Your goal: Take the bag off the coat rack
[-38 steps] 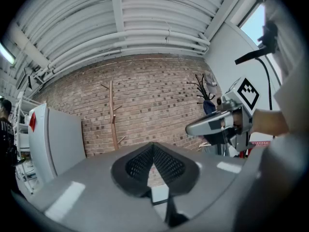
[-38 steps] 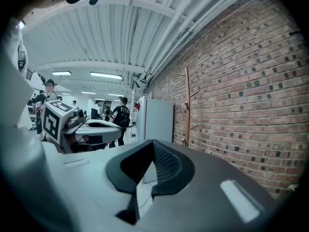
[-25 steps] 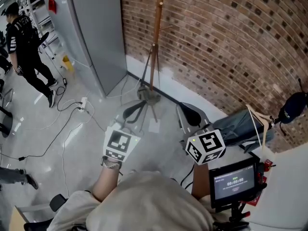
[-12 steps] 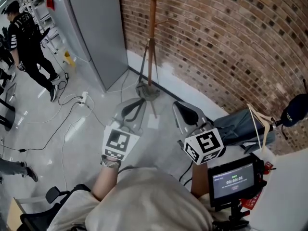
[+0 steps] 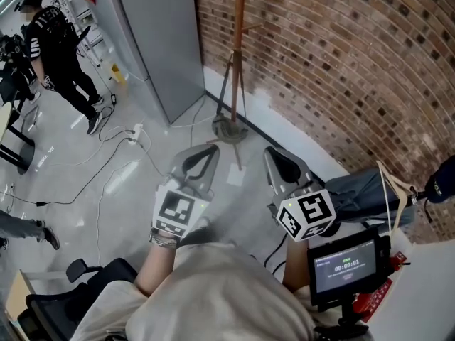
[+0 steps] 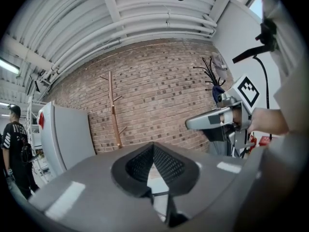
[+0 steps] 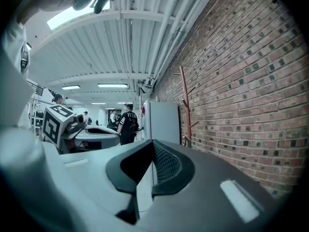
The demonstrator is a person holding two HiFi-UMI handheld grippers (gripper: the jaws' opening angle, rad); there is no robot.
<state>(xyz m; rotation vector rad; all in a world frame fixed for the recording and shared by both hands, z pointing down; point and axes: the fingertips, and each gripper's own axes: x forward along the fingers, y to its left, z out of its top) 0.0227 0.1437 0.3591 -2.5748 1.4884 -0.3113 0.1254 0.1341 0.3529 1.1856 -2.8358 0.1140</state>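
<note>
I am losing the coat rack [image 5: 238, 55] at twelve o'clock in the head view. Its pole is running out of the top edge, so I am not seeing its upper pegs. In the left gripper view, the body of the left gripper [image 6: 153, 151] is covering the rack's foot. At three o'clock a dark cap [image 5: 444, 180] is being cut by the right edge. At nine o'clock a person's leg [image 5: 25, 229] is showing without its body. At seven o'clock my shoulder is covering part of a black chair [image 5: 85, 300]. I am finding the monitor [image 5: 346, 267] figures too small to read. The right gripper [image 5: 277, 156] is hiding my hand under its marker cube.
</note>
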